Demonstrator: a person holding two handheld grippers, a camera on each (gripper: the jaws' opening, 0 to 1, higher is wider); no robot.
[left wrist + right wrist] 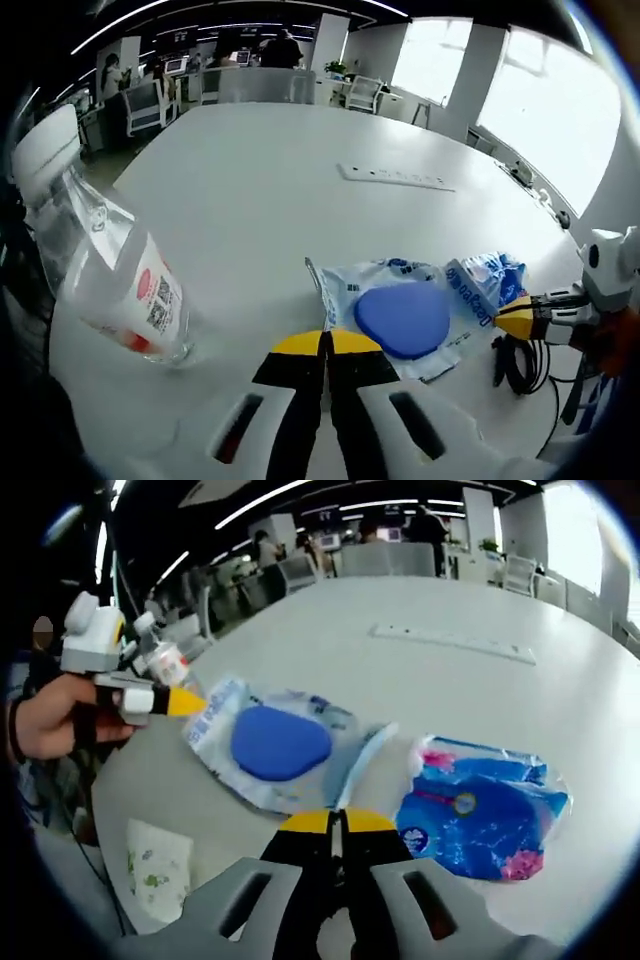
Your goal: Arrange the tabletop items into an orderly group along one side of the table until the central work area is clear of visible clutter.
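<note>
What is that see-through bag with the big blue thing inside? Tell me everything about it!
The clear plastic packet lies flat on the white table. It looks like thin, crinkly film with blue printing along its edges, and inside sits a smooth, rounded blue pad shaped a bit like a soft triangle. A strip of film reaches from it toward the right gripper, whose jaws look closed. The left gripper, with its yellow tip, sits right at the packet's edge. A second, bluer packet lies beside it.

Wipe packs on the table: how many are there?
2. The wipe pack with the blue lid lies left of center; the blue wipe pack lies to its right. Others may be hidden.
</note>
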